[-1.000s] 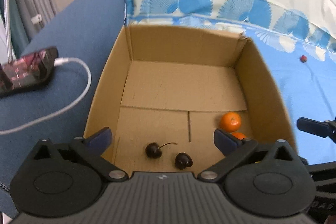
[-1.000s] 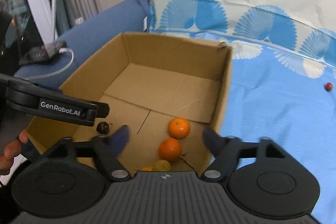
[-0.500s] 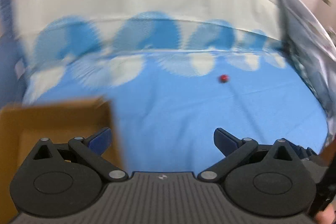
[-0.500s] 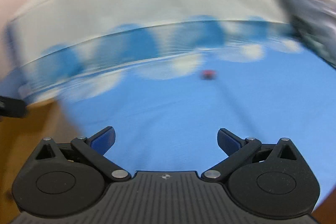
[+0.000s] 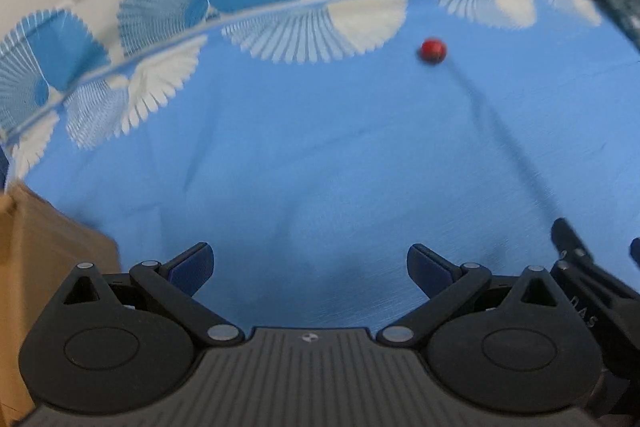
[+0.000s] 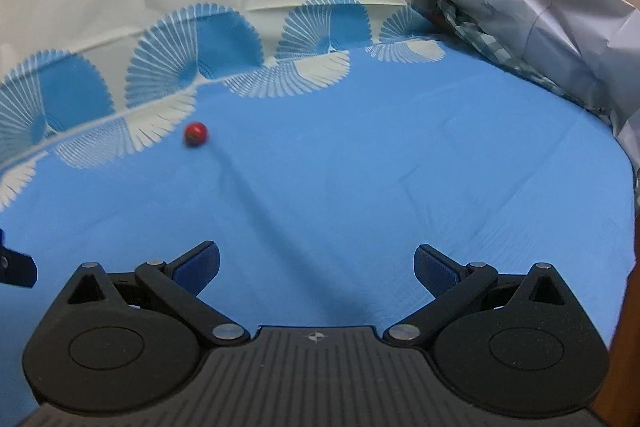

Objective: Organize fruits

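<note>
A small red round fruit (image 5: 433, 49) lies alone on the blue sheet, far ahead and to the right in the left wrist view. It also shows in the right wrist view (image 6: 195, 134), far ahead and to the left. My left gripper (image 5: 310, 265) is open and empty, low over the sheet. My right gripper (image 6: 316, 265) is open and empty too. A corner of the cardboard box (image 5: 36, 247) shows at the left edge of the left wrist view; its inside is hidden.
The blue sheet (image 6: 400, 167) has a fan-pattern border at the back. A crumpled grey quilt (image 6: 540, 7) is heaped at the right. Part of the right gripper (image 5: 580, 259) shows at the right edge of the left wrist view.
Both grippers have swung right, away from the box with its oranges and dark cherries, and now face the open sheet and the red fruit. Both stayed open.
</note>
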### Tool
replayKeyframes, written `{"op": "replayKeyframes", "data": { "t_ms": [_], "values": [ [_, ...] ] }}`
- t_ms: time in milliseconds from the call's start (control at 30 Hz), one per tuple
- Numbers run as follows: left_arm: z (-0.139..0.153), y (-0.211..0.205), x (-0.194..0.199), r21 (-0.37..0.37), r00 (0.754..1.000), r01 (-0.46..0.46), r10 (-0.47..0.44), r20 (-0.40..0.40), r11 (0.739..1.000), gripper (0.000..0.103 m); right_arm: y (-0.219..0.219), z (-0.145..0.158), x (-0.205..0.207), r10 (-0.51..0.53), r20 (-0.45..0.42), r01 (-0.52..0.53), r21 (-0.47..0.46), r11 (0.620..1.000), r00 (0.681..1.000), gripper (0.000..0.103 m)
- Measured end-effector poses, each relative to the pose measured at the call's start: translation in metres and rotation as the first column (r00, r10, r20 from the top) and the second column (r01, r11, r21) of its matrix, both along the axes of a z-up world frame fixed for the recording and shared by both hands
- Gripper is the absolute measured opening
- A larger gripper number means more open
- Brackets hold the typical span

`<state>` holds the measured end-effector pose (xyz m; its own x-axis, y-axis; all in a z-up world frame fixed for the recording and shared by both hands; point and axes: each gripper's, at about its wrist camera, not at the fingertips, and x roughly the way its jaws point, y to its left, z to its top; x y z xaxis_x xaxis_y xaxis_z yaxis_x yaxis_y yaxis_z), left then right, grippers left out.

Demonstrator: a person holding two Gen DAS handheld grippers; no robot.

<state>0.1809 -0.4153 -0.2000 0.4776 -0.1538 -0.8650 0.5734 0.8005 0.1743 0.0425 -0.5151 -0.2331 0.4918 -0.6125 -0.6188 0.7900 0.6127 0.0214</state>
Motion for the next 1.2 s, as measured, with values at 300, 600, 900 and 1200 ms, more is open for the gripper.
{"op": "replayKeyframes", "data": {
  "t_ms": [300,600,900,1200],
  "values": [
    [-0.054,0.010,-0.001,-0.040,0.991,-0.123,0.125,0.046,0.992,0.103,-0.021,-0.049,0.028,0.101,-0.053,-0.102,-0.020,0.995,0.993,0.102],
    [-0.078,0.034,-0.009,-0.238,0.971,-0.143,0.183,0.152,0.961,0.103,-0.024,-0.050,0.041,0.167,-0.037,-0.168,-0.007,0.986,0.985,0.102],
    [-0.092,0.034,-0.027,-0.297,0.941,-0.115,0.199,0.274,0.948,0.103,-0.026,-0.051,0.042,0.167,-0.035,-0.167,-0.008,0.986,0.985,0.102],
    [-0.094,0.034,-0.028,-0.298,0.939,-0.113,0.200,0.281,0.948,0.103,-0.025,-0.051,0.042,0.166,-0.034,-0.166,-0.009,0.986,0.986,0.102]
  ]
}}
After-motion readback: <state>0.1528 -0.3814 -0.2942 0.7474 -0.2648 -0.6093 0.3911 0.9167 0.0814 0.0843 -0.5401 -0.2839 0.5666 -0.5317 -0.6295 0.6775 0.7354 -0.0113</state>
